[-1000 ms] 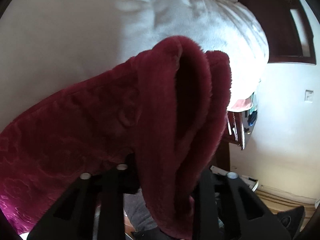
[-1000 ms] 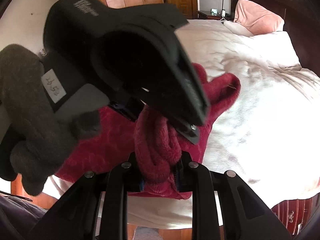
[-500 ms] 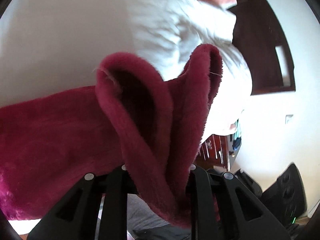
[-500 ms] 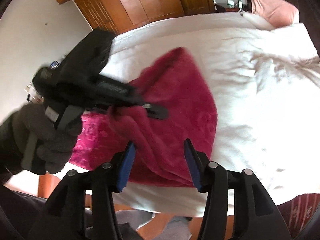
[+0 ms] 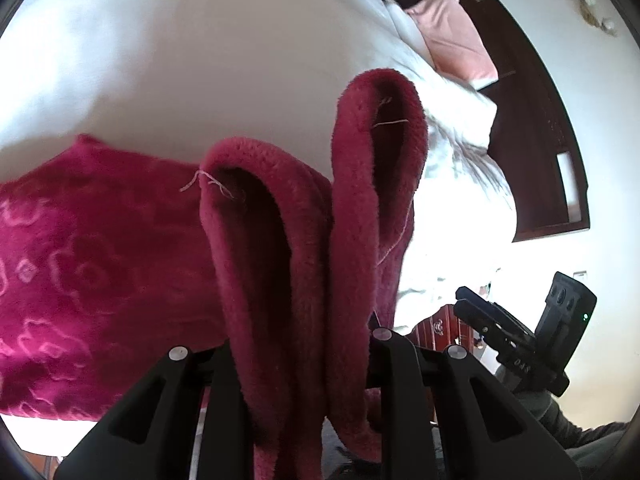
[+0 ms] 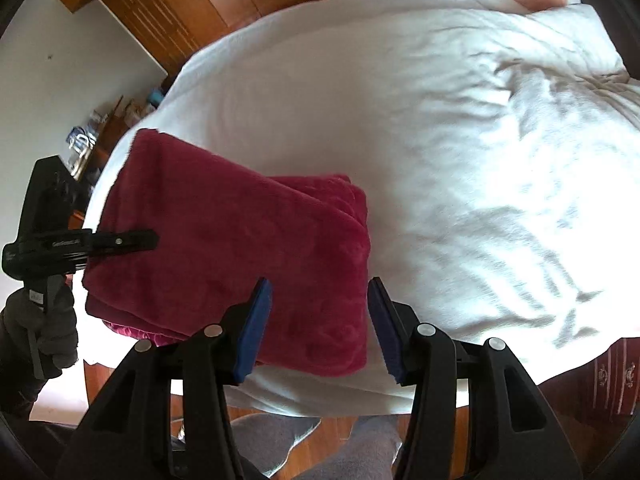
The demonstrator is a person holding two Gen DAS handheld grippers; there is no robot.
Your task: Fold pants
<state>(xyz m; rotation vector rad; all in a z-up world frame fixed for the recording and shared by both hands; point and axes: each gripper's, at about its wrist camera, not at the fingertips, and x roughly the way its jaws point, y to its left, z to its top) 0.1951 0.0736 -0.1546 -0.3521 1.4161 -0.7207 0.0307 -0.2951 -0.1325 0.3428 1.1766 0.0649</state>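
Crimson fleece pants (image 6: 248,248) are laid folded at the near edge of the white bed (image 6: 440,140). Two doubled edges are clamped by the left gripper (image 5: 304,360); right gripper (image 6: 318,320) is held apart, empty. Edges should be squared w/ the stack before release.

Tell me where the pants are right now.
In the right wrist view the pants lie folded on the near left part of the bed, their left edge clamped in the left gripper.
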